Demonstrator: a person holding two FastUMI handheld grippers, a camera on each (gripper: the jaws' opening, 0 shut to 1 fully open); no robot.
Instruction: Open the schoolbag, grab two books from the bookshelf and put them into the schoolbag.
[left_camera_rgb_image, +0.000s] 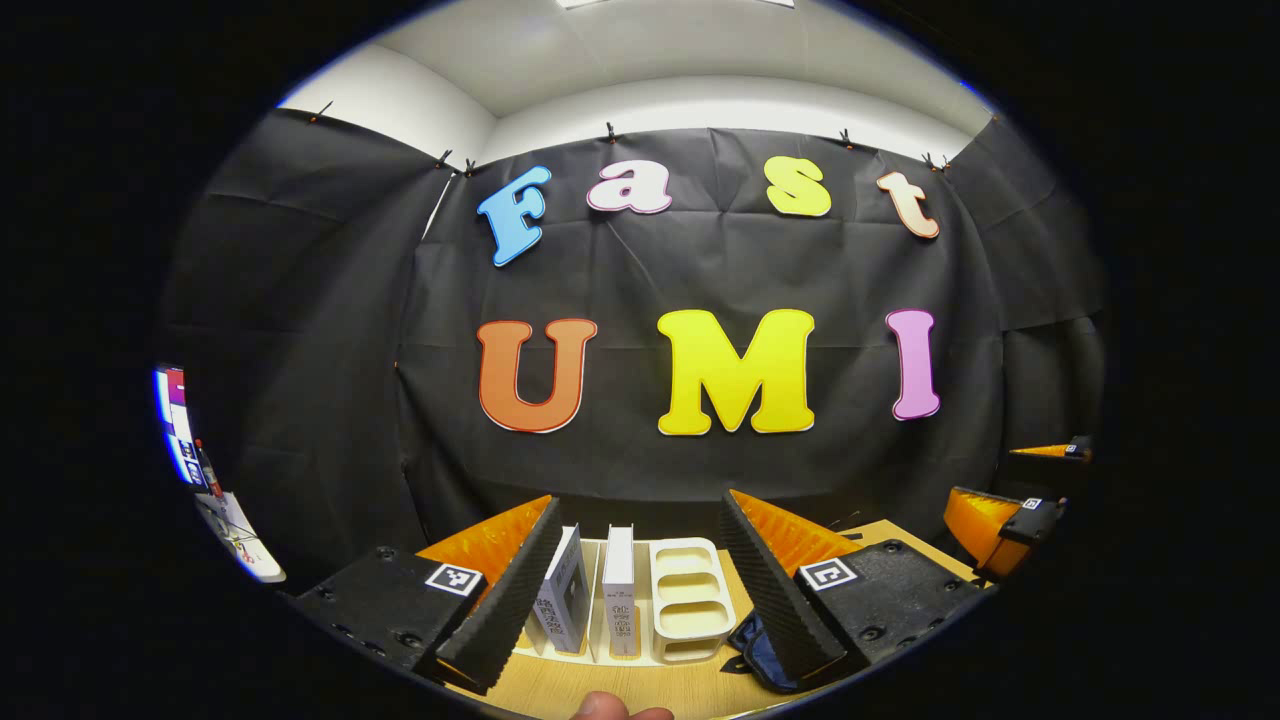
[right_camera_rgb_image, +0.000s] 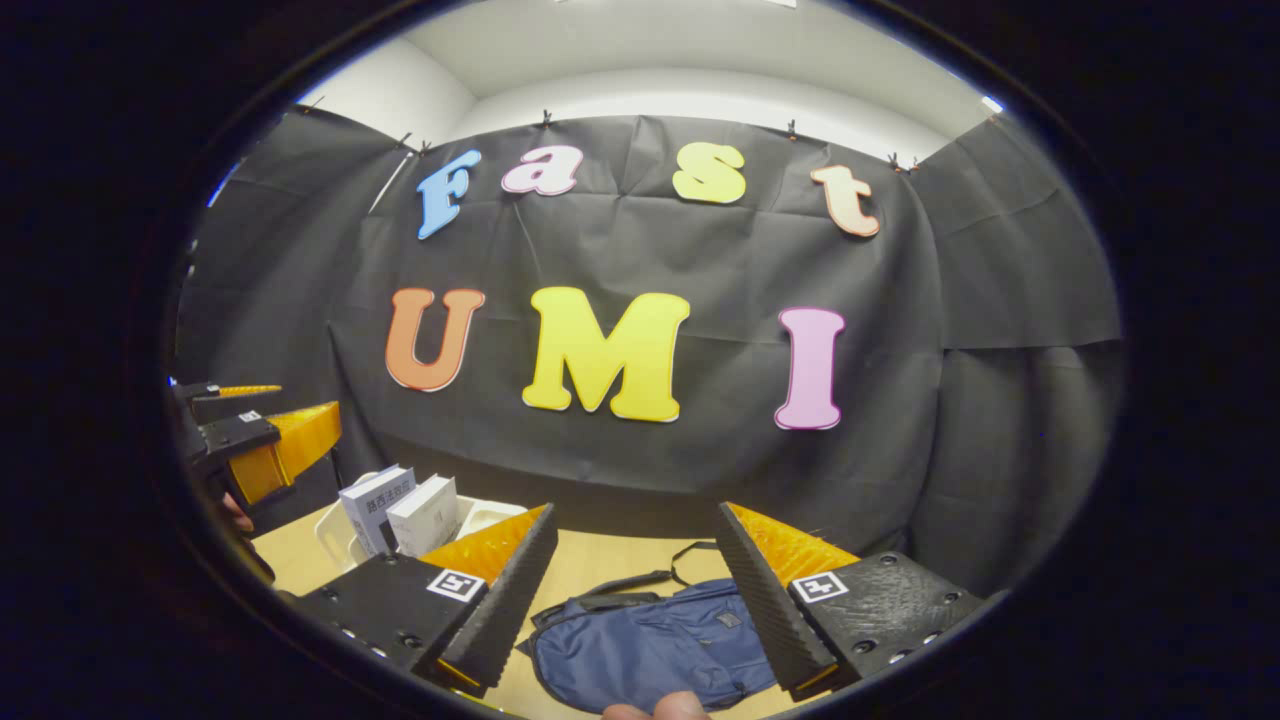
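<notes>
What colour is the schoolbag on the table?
Dark blue; the schoolbag shows best in the right gripper view.

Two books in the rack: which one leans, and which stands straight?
In the left gripper view, the left book leans rightward at its top; the right book, beside the rack's empty slots, stands upright.

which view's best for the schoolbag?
Right gripper view: the blue schoolbag lies flat on the table between that gripper's open fingers, strap and body visible. Left gripper view catches just a corner of it beside the bookshelf.
</notes>
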